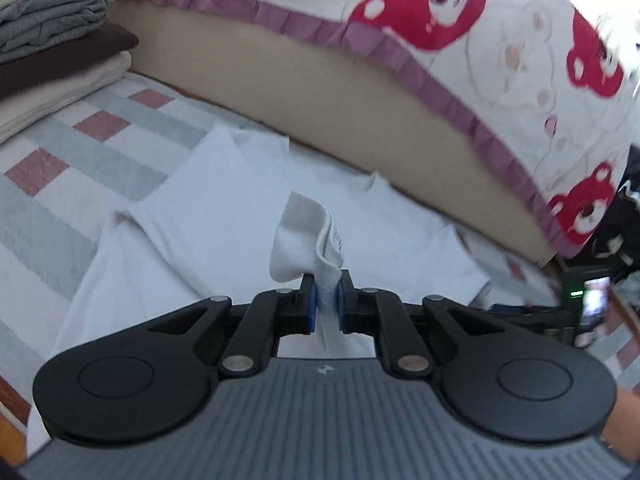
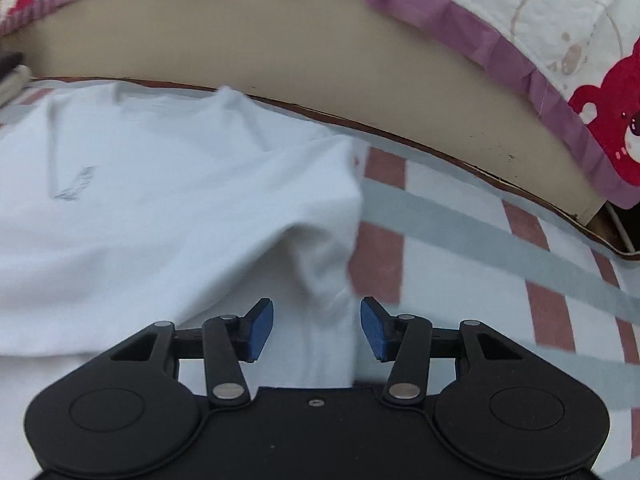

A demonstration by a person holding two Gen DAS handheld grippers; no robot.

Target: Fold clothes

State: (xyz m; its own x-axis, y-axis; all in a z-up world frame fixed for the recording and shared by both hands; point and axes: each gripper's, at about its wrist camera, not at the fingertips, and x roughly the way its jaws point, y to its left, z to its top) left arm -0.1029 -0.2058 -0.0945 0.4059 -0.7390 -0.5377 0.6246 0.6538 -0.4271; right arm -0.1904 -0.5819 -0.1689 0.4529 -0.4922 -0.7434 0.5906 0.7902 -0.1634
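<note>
Checked cloth in grey, white and dusty pink covers the bed [image 1: 52, 184], the broadest surface in both views. Along its far edge runs a beige board [image 1: 320, 92], and over that hangs a cream quilt [image 1: 460, 20] printed with red bears and trimmed in a purple frill. A stack of folded clothes [image 1: 56, 40], cream, grey, dark brown and cream again, sits at the far left corner of the bed in the left wrist view, well apart from the work. At the right edge of that view is dark clutter with a small green light, too blurred to identify.

Spread flat on the checked cloth lies the white garment [image 2: 160, 200], reaching up to the beige board. It looks like a T-shirt, with a faint grey mark on its chest, soft creases, and one edge turned up near the right side.

The left gripper [image 1: 327, 300] is pinched tight on a lifted bunch of that white fabric, which stands up in a fold above the blue pads [image 1: 309, 300] while the rest stays on the bed. The right gripper [image 2: 317, 328] is spread wide, its blue pads [image 2: 262, 328] on either side of the garment's near right edge, with cloth lying in the gap but not clamped.
</note>
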